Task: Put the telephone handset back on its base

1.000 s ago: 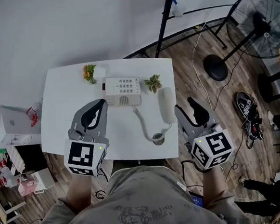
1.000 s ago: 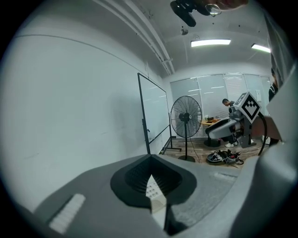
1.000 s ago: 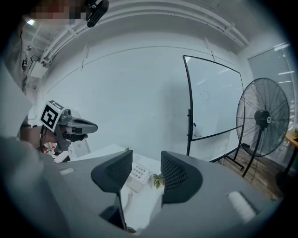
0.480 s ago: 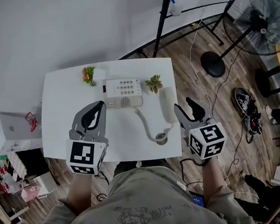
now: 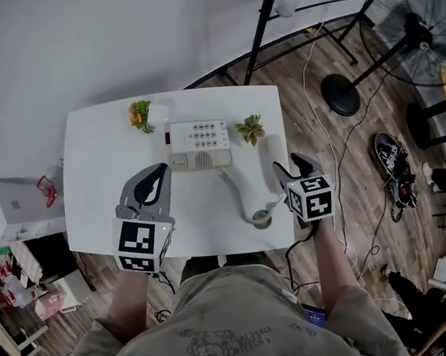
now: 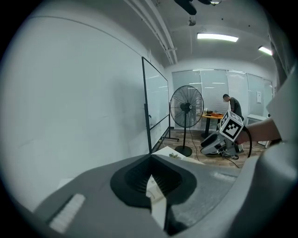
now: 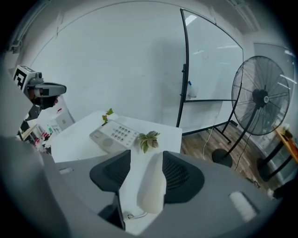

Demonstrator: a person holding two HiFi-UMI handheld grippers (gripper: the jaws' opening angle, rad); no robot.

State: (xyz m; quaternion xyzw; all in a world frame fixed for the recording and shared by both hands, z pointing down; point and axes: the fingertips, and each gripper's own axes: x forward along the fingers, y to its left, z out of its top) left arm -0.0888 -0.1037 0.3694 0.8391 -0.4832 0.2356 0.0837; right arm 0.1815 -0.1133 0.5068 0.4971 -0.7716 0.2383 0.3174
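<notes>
On the white desk [image 5: 99,168], right of the telephone base [image 5: 198,143], the handset [image 5: 269,156] lies off-hook. Right hand-held gripper [image 7: 146,158] straddles it, jaws just been opening, handset between them but unclamped, likely lining up the pickup. Left hand-held gripper [image 5: 161,172] is closed, empty, parked clear of the base.

The handset [image 5: 269,160] is smooth cream plastic with a soft sheen, and the base [image 5: 198,144] looks like the same plastic. The cord [image 5: 240,203] is coiled grey plastic. The bench [image 5: 93,191] has a smooth, matt white top. My left hand-held gripper [image 6: 151,160] is matt grey plastic; its pads [image 6: 132,176] are dark, rubbery-looking and finely ribbed. The floor [image 5: 345,171] is wood planking with visible grain. The fan [image 5: 419,27] has a dark metal wire grille. My shirt [image 5: 226,319] is soft grey cloth.
</notes>
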